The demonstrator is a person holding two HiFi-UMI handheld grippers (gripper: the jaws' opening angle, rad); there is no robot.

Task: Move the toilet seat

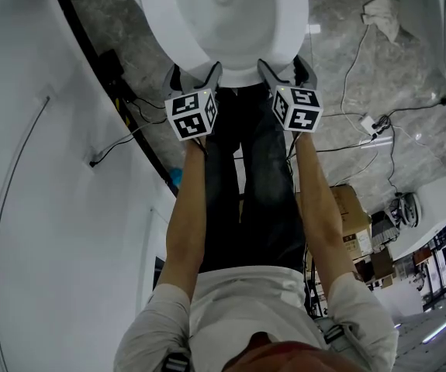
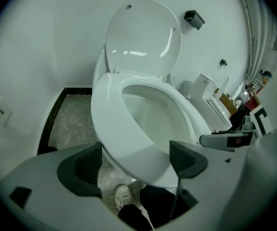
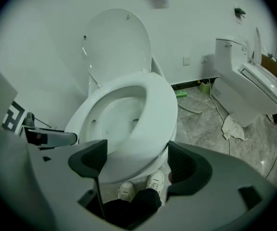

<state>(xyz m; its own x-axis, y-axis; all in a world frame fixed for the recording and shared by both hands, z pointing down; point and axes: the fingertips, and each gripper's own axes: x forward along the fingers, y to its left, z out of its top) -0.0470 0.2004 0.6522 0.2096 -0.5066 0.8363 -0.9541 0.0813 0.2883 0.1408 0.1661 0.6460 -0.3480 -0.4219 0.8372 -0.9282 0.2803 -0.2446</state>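
Seat (image 2: pixel 116 126): white ring, front edge nearest you, hinged at the back of the bowl (image 3: pixel 107 117). It lies low over the bowl; the left gripper view suggests the front is tipped up a little, but you cannot be sure of that.

Left hand-held gripper (image 2: pixel 134 163): jaws spread wide, the seat's front edge between the pads, not pinched.

Right hand-held gripper (image 3: pixel 137 163): the same, jaws spread and the front edge between them, just beside the left one at the rim.

Shoes (image 3: pixel 155 182): yours, on the floor right under the front of the bowl.

Lid (image 2: pixel 140 37): upright at the back, against the wall.

Second toilet (image 3: pixel 246 81): well apart, to your right.

Cables (image 1: pixel 339 147): loose on the floor to your right.

Risks, as judged from this position:
- Slip. With both pairs of jaws spread, nothing clamps the seat. The glossy plastic could slide off the pads as you raise it and drop onto the bowl.
- Twist. You have two grips close together at the front. If one hand rises faster, the ring will rack and strain the hinges.
- Overswing. If you push the seat up fast, it will strike the lid and may bounce back toward you.
- Pinch on the wrong part. If you close low, a pad may catch the bowl's rim as well as the seat, and the lift will stall.
- Footing. A step to the right puts you among the cables.
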